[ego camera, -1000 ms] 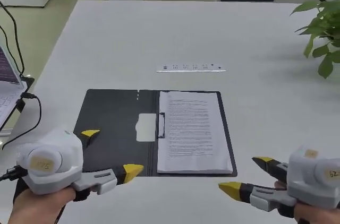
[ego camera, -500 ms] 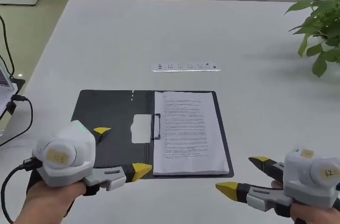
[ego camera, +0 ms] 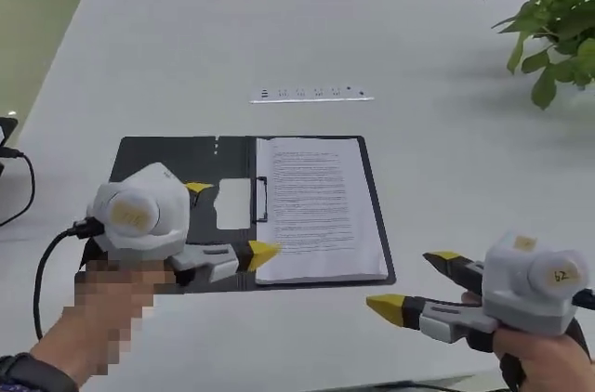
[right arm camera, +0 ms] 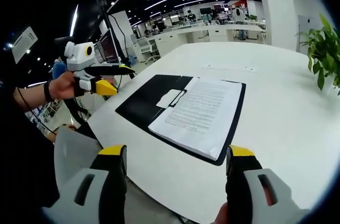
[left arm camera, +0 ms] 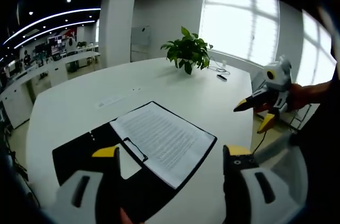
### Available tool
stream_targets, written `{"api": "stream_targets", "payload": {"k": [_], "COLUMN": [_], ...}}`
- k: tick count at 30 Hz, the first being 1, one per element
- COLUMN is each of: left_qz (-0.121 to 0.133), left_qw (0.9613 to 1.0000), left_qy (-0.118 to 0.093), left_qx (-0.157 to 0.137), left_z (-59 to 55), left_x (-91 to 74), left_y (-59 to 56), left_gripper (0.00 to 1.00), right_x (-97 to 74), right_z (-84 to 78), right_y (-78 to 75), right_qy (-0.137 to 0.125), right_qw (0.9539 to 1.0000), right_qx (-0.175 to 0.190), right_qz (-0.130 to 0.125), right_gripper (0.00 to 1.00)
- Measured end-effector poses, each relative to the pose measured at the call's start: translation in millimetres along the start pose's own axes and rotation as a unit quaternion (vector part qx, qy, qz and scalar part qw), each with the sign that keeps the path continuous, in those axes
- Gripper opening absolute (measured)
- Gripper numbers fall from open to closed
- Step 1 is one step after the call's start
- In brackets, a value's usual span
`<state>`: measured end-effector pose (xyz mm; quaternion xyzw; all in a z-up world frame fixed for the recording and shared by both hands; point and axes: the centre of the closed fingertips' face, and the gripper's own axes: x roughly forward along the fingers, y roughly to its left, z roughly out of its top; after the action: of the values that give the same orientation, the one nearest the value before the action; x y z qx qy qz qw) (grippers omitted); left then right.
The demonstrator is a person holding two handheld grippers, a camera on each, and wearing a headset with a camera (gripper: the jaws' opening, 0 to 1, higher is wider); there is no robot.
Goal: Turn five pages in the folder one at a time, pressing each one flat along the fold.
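Folder (ego camera: 158, 150) laid open ahead of both claws
The left claw (ego camera: 231, 220) is held spread over the folder's near edge; the right claw (ego camera: 416, 280) is likewise spread and empty, with the pages (ego camera: 316, 206) ahead to its left.

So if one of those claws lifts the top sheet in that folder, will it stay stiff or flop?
Probably flops: the top sheet looks like thin printed paper. Likely light too. The clip at its inner edge should stop it sliding.
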<state>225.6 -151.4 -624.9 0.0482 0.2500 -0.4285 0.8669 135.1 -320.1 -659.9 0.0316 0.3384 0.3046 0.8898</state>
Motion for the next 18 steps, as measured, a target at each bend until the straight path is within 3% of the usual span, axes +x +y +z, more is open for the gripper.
{"api": "stream_targets", "payload": {"k": [10,18], "left_qz": [-0.033,-0.050], "left_qw": [0.9993,0.9986], "left_qy": [0.005,0.009], "left_qx": [0.015,0.015], "left_z": [16.9,24.2], "left_x": [46.2,78.2], "left_y": [-28.0,-42.9], "left_gripper": [0.79,0.79], "right_x": [-2.1,-1.0], "right_z": [-3.6,-4.6], "right_y": [-8.4,-14.0], "right_qy": [-0.001,-0.001], "right_qw": [0.9999,0.9999], "right_qx": [0.011,0.017], "right_qz": [-0.004,-0.004], "right_gripper": [0.75,0.74]}}
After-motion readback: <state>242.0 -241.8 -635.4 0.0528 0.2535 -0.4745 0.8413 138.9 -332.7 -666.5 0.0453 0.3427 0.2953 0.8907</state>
